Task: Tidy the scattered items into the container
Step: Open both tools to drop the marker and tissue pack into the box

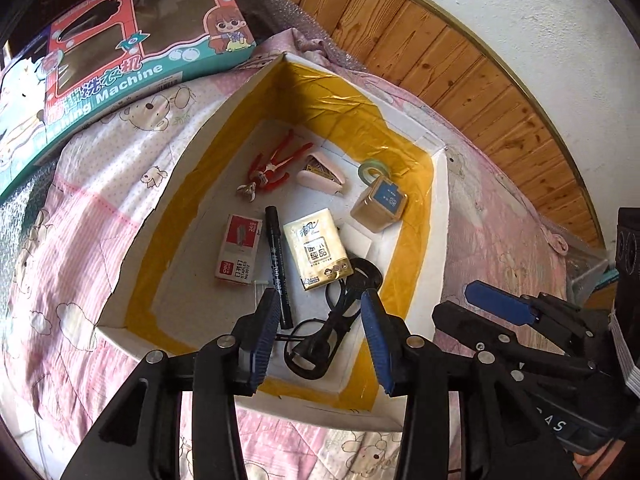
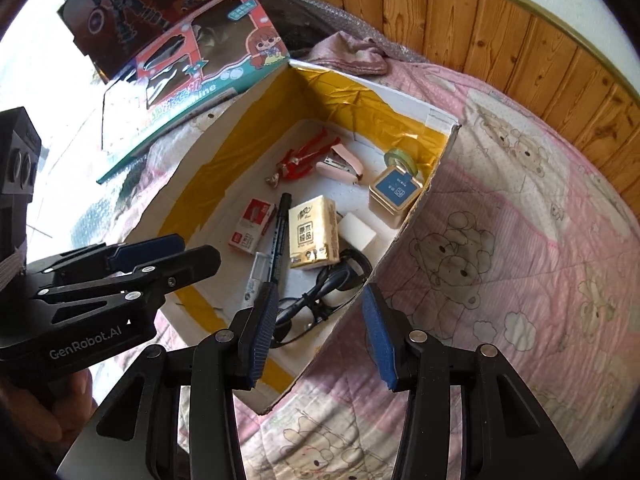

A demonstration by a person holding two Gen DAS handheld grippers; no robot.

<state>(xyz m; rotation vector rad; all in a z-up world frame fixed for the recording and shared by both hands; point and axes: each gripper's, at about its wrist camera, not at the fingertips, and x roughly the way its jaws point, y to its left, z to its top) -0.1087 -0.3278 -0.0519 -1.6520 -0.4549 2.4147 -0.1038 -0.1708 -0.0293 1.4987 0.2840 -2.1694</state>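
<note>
We see the box [image 1: 436, 200] holding a marker [image 1: 277, 264], tissues [image 1: 318, 254] and staples [image 1: 239, 254] while our left claw [image 1: 320, 336] and right claw [image 2: 320, 332] hover above, spread apart and empty.

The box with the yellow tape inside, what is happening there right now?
A person holds two grippers above the box on a pink bedcover. The left gripper and right gripper are both open and empty. Inside lie a tissue pack, marker, staples box, stapler, red figure, tape roll, tin and black cable.
</note>
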